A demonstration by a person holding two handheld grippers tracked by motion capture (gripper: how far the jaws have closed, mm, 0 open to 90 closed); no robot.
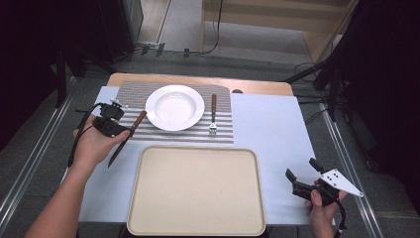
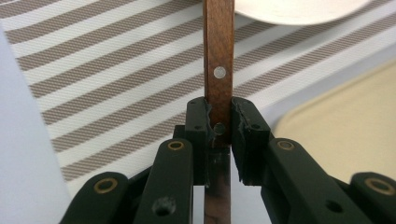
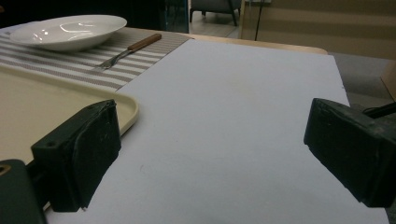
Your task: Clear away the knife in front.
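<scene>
**Wooden-handled knife clamped in the left gripper**

The knife with a brown wooden handle and dark steel blade (image 1: 130, 135) sits crosswise between the jaws of the left gripper (image 1: 120, 130), whose pads press on the handle just above the blade. In the left gripper view the riveted handle (image 2: 218, 70) runs straight ahead from the jaws, toward the white round ceramic plate (image 2: 299, 9), over the grey-and-white striped placemat (image 2: 116, 79); the blade trails back under the gripper. The beige rectangular plastic tray (image 2: 345, 126) lies to that gripper's right. The right gripper (image 1: 303, 179) hangs with jaws spread wide and nothing between them, above the pale blue table cover (image 3: 243, 116), the tray's corner (image 3: 126, 107) at its left.
</scene>
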